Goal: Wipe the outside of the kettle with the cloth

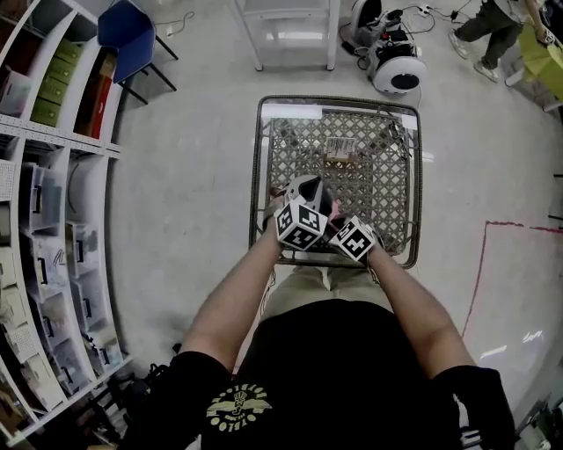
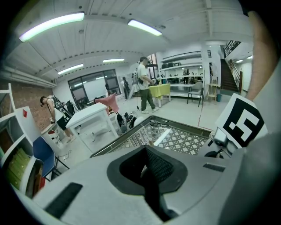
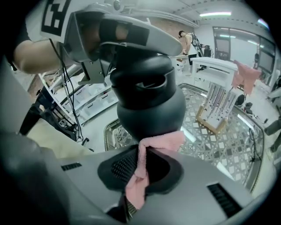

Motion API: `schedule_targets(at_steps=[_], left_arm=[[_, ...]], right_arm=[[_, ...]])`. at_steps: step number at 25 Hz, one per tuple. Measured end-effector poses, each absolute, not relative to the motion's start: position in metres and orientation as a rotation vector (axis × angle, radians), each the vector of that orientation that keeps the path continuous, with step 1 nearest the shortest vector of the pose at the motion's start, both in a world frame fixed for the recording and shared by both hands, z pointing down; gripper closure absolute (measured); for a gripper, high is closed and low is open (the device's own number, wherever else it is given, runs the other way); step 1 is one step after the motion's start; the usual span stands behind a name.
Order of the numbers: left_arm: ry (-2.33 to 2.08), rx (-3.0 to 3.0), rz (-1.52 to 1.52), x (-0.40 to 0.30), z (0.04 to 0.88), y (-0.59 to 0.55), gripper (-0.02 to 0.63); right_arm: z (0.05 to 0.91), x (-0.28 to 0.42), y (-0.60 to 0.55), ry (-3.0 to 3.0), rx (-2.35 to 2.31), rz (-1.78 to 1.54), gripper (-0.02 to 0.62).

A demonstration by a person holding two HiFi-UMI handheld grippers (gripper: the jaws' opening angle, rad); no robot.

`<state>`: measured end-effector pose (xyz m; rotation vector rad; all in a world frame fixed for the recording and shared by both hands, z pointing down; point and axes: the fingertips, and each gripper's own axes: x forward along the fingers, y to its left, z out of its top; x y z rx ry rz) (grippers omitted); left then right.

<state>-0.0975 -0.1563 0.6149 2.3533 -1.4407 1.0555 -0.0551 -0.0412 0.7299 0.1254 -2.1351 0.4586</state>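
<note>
A dark grey kettle [image 3: 149, 96] hangs above the mesh table, and the head view shows it [image 1: 307, 188] just beyond the two marker cubes. My left gripper [image 3: 118, 33] sits over its top and grips it there. In the left gripper view the jaws [image 2: 151, 176] are shut, and the kettle itself is hidden below them. My right gripper [image 3: 140, 169] is shut on a pink cloth [image 3: 160, 143]. The free end of the cloth lies against the kettle's lower belly. In the head view the left gripper [image 1: 301, 220] and right gripper [image 1: 350, 235] are close together at the table's near edge.
The metal mesh table [image 1: 256, 176] has a raised rim. A small wooden-framed card [image 3: 217, 110] stands on it at the far side. Shelving with bins [image 1: 53, 220] runs along the left. A white table [image 1: 295, 26] and machines stand beyond, and people are in the background.
</note>
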Motion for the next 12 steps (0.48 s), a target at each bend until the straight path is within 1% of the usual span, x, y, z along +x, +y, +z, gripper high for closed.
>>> schedule_targets(at_steps=[12], left_arm=[[-1.417,2.378,1.049,-0.095,0.613,-0.156,0.611]], right_arm=[[0.716,-0.079,-0.015,-2.22,0.251,0.584,0.554]])
